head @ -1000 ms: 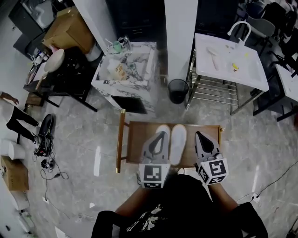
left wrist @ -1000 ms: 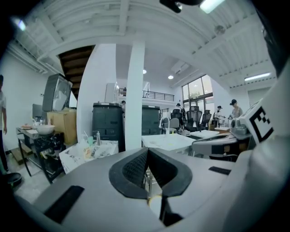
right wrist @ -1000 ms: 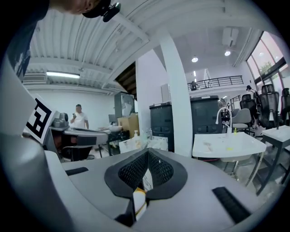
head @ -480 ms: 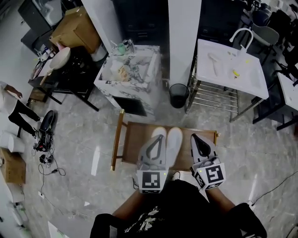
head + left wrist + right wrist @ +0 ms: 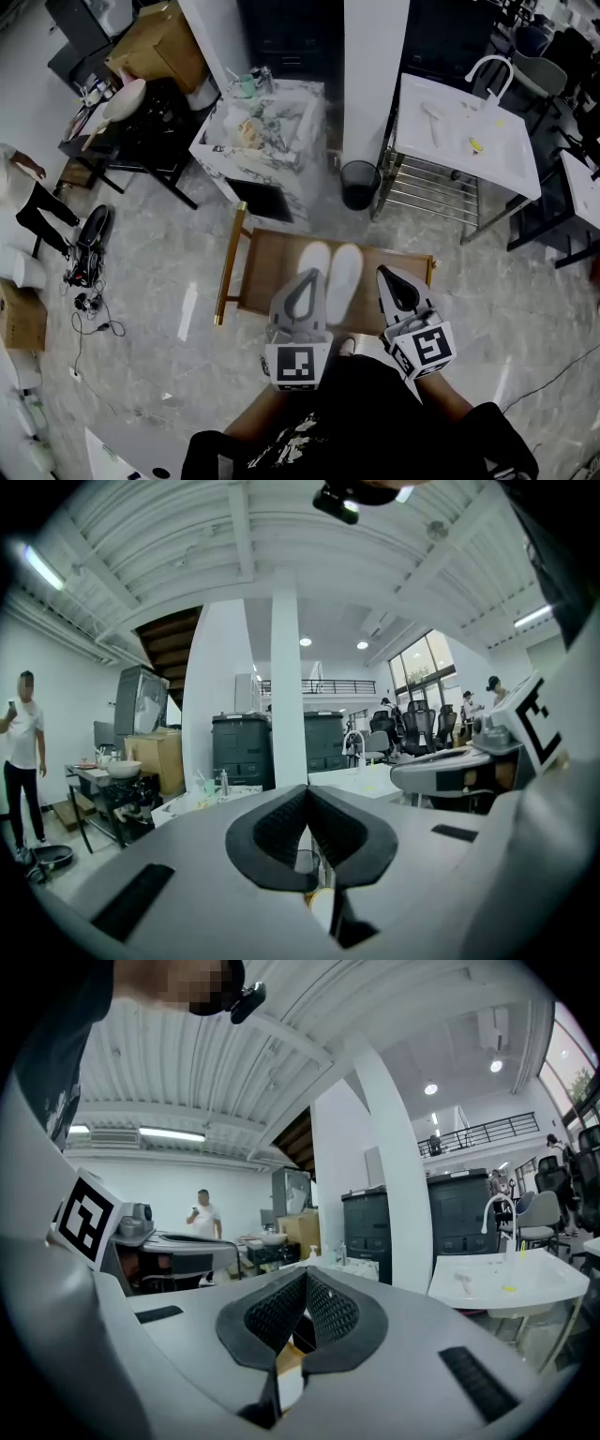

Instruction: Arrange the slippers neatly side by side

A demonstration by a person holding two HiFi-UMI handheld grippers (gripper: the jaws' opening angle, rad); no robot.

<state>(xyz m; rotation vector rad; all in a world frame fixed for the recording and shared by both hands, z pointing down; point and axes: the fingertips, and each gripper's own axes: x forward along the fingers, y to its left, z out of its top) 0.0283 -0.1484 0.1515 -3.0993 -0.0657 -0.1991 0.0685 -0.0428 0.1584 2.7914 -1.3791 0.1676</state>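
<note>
Two white slippers (image 5: 330,277) lie side by side, toes pointing away, on a low wooden table (image 5: 253,272) seen in the head view. My left gripper (image 5: 309,275) hovers shut and empty over the near end of the left slipper. My right gripper (image 5: 382,272) is shut too, empty, to the right of the pair above the table's right part. Both gripper views look level across the room with their jaws together (image 5: 307,792) (image 5: 306,1274). The slippers do not show in either of them.
Behind the table stand a marble-patterned cabinet (image 5: 258,141), a black waste bin (image 5: 360,184) and a white pillar (image 5: 375,66). A white sink table (image 5: 464,131) on a metal rack is at the back right. Cables and a black shoe (image 5: 89,253) lie on the floor left.
The head view has shifted: the table and slippers sit a little lower and left of centre. Both grippers have drawn slightly left and stay shut.
</note>
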